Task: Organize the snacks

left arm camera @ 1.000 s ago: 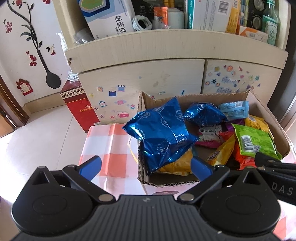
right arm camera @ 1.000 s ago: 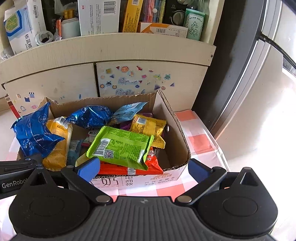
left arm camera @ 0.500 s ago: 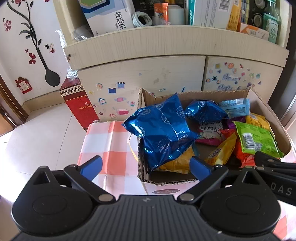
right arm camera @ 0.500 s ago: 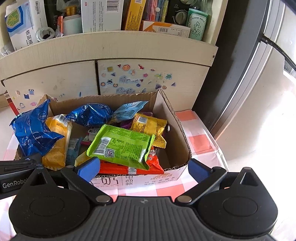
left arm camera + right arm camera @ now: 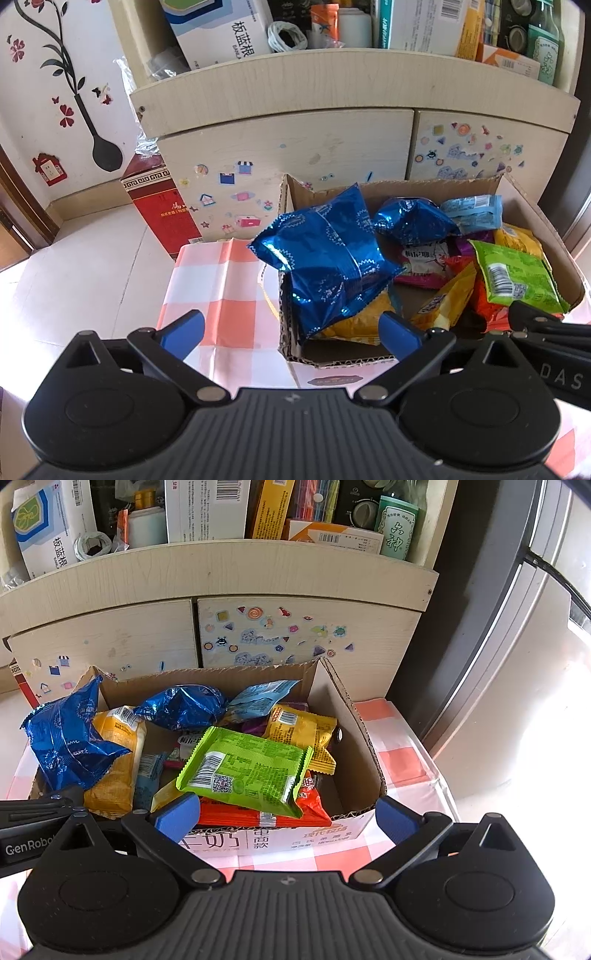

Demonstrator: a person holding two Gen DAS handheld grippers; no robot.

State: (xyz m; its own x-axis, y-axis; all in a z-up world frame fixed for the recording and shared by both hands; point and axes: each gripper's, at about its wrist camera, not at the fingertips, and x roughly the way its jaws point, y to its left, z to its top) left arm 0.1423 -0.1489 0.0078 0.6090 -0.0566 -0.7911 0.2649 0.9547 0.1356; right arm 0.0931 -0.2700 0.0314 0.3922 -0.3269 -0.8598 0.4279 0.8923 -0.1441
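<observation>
A cardboard box (image 5: pixel 284 206) (image 5: pixel 351 731) on a checked cloth holds several snack packs. A big blue foil bag (image 5: pixel 328 258) (image 5: pixel 70 746) leans over its left wall. Inside lie a smaller blue bag (image 5: pixel 413 221) (image 5: pixel 181 707), a green pack (image 5: pixel 517 273) (image 5: pixel 247 771), yellow packs (image 5: pixel 303 731) and a red pack (image 5: pixel 314 808). My left gripper (image 5: pixel 291 330) is open and empty in front of the box's left corner. My right gripper (image 5: pixel 288 818) is open and empty at the box's front wall, just below the green pack.
A cream cabinet (image 5: pixel 295 125) (image 5: pixel 295 627) with stickers stands right behind the box, its shelf full of boxes and bottles. A red carton (image 5: pixel 159 199) stands on the floor at the left. A dark window frame (image 5: pixel 480 609) rises at the right.
Both grippers have drawn back and up a little, so the box sits slightly lower in both views. The snacks have not moved.
</observation>
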